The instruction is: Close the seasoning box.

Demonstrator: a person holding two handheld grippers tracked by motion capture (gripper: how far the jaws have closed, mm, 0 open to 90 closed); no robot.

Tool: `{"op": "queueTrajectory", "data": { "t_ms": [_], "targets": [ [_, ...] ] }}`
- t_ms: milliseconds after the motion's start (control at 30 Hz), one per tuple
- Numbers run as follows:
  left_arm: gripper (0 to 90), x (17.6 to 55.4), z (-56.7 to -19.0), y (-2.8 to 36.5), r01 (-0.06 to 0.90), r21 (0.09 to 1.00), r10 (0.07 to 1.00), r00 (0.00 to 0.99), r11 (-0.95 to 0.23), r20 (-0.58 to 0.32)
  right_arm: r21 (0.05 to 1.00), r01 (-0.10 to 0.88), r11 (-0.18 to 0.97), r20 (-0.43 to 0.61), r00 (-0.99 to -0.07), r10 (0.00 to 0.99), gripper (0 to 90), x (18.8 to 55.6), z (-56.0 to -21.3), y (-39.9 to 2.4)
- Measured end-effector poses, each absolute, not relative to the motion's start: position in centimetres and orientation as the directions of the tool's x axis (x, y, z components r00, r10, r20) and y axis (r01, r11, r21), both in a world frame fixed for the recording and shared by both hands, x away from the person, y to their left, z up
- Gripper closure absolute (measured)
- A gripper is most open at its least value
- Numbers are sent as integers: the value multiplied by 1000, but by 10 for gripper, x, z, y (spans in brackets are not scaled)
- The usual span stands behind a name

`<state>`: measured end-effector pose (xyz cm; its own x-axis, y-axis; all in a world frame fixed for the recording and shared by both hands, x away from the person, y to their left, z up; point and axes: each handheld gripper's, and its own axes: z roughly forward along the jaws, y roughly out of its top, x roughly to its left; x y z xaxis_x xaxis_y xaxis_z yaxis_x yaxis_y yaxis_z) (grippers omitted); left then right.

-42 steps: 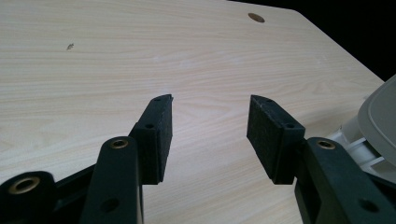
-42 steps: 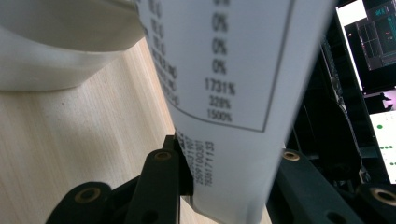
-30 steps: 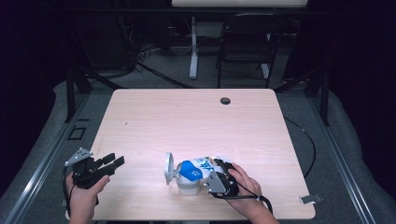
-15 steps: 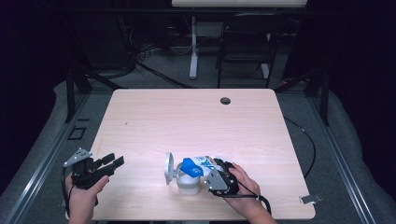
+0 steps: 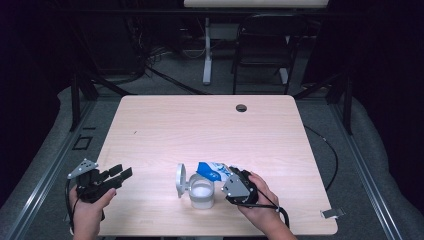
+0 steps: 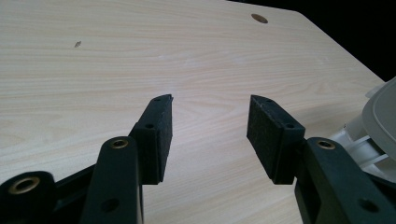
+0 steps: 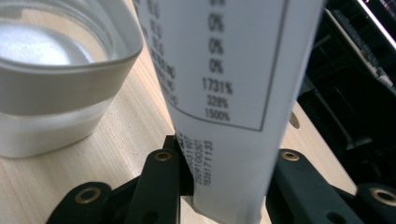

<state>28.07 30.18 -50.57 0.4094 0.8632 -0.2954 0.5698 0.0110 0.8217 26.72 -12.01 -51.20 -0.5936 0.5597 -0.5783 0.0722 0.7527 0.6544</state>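
Observation:
A white tub (image 5: pixel 201 192) with white powder in it stands near the table's front edge, its hinged lid (image 5: pixel 180 179) swung open to the left. My right gripper (image 5: pixel 232 176) is shut on a blue and white pouch (image 5: pixel 214 171), which leans over the tub's rim. In the right gripper view the pouch (image 7: pixel 224 70) shows a printed nutrition panel between the jaws of my right gripper (image 7: pixel 224 158), and the tub (image 7: pixel 56 79) sits just left of it. My left gripper (image 5: pixel 121 171) rests at the front left, open and holding nothing (image 6: pixel 210 135).
The light wooden table (image 5: pixel 200 125) has a round cable hole (image 5: pixel 241 107) near its far edge. The tub's lid (image 6: pixel 380 116) shows at the right edge of the left gripper view. A chair (image 5: pixel 260 45) and desk legs stand beyond the table.
The pouch in my right gripper has shifted slightly up and to the right over the tub. My left gripper has stayed where it was.

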Motion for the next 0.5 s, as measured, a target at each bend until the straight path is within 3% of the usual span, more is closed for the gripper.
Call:
{"op": "queueTrajectory", "data": {
  "t_ms": [500],
  "targets": [
    [509,280,-506,303,571,821,864,408,11,-295,758,133,639,-438,-622,649,722,272,-509,-127]
  ]
}}
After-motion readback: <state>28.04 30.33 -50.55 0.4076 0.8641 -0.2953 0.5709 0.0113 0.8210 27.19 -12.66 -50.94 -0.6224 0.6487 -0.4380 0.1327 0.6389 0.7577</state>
